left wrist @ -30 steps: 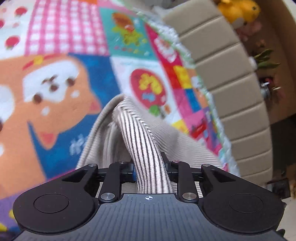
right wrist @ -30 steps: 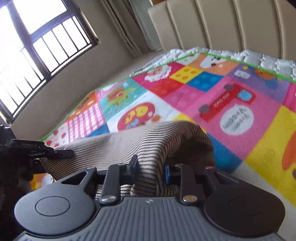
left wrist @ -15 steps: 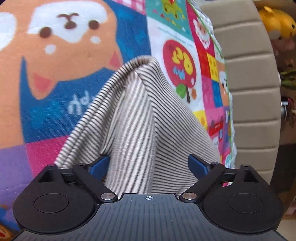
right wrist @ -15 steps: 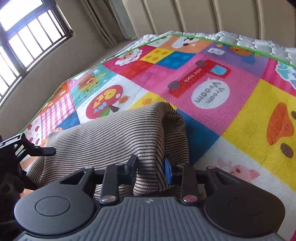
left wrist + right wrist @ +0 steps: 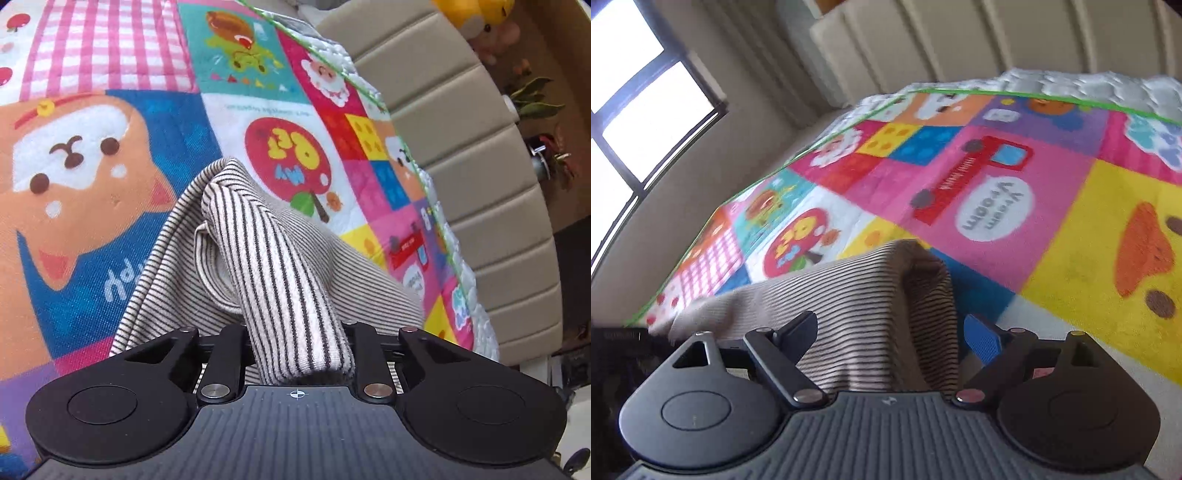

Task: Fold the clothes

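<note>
A beige garment with thin dark stripes (image 5: 273, 258) lies bunched on a colourful patchwork blanket (image 5: 92, 147). My left gripper (image 5: 297, 328) is closing, its jaws pinching a raised fold of the cloth that stands up between them. In the right wrist view the same garment (image 5: 849, 295) stretches leftwards, with one end lying between the jaws of my right gripper (image 5: 892, 321). Those jaws are opening wide, and the blue pad (image 5: 982, 339) stands clear of the cloth. The left gripper's dark body (image 5: 620, 336) shows at the garment's far end.
The blanket (image 5: 1071, 240) covers a bed with a padded beige headboard (image 5: 461, 147). A window (image 5: 628, 92) is at the left in the right wrist view. A yellow plush toy (image 5: 476, 14) and plants (image 5: 532, 99) sit beyond the headboard.
The left gripper held the cloth, spread wide half a second ago, and has shut again on a fold. The right gripper, shut on the garment before, has spread its jaws off it.
</note>
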`<state>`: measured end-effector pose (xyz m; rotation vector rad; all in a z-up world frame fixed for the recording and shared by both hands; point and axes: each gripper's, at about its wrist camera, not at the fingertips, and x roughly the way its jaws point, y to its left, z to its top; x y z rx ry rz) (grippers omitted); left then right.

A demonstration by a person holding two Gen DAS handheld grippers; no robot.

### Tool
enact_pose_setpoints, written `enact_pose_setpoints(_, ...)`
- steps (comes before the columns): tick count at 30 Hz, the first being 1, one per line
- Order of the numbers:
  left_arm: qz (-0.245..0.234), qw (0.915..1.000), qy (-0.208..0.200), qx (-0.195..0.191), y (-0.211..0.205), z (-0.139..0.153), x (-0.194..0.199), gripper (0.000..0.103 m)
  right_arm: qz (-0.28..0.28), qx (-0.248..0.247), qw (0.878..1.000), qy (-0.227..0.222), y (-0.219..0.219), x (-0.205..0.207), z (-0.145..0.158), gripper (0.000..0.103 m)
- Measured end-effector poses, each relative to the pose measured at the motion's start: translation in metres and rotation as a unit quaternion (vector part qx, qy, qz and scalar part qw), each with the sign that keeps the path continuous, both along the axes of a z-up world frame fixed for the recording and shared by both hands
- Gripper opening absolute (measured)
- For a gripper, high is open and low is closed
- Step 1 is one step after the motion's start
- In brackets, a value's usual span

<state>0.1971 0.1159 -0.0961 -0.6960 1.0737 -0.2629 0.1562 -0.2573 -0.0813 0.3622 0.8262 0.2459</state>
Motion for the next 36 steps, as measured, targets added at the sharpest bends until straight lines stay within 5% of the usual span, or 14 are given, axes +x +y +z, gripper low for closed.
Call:
enact_pose_setpoints(4,-0.011,0.9995,0.023,0.020,-0.001,-0.009,0.006,0.023,0.049,-0.036,0.998,0.009,0.024,0.007,-0.009,0.087)
enact_pose_setpoints(6,-0.021,0.9990,0.028,0.029,-0.001,-0.009,0.010,0.023,0.080,-0.045,0.995,0.024,0.036,0.014,-0.016,0.068)
enact_pose_setpoints(7,-0.027,0.9986,0.029,0.033,-0.001,-0.008,0.012,0.023,0.092,-0.055,0.994,0.033,0.043,0.017,-0.017,0.044)
enact_pose_setpoints(10,-0.057,0.9972,0.020,0.044,-0.001,0.009,0.012,0.023,0.110,-0.061,0.992,0.030,0.051,0.013,0.000,0.025)
enact_pose_setpoints(15,-0.109,0.9923,0.016,0.056,0.006,0.029,-0.007,0.023,0.141,-0.033,0.989,0.010,0.039,-0.016,0.040,0.023)
enact_pose_setpoints(18,-0.125,0.9861,0.054,0.095,0.006,0.009,-0.015,0.031,0.130,-0.048,0.989,0.046,0.036,-0.015,0.015,0.023)
enact_pose_setpoints(21,-0.110,0.9785,0.096,0.146,0.008,-0.015,-0.016,0.048,0.117,-0.063,0.988,0.080,0.037,-0.009,-0.013,0.029)
enact_pose_setpoints(24,-0.091,0.9802,0.100,0.144,0.017,-0.010,-0.013,0.050,0.114,-0.081,0.987,0.077,0.036,-0.007,-0.016,0.048)
enact_pose_setpoints(26,-0.082,0.9788,0.088,0.166,0.023,0.007,-0.014,0.061,0.102,-0.075,0.990,0.062,0.028,-0.008,-0.009,0.065)
enact_pose_setpoints(33,-0.042,0.9928,0.100,0.051,0.039,0.043,-0.042,0.092,0.011,-0.023,0.997,0.078,-0.007,0.009,-0.017,0.102)
enact_pose_setpoints(36,-0.047,0.9916,0.120,0.001,0.019,0.031,-0.053,0.093,0.001,-0.030,0.996,0.088,-0.009,0.011,-0.023,0.103)
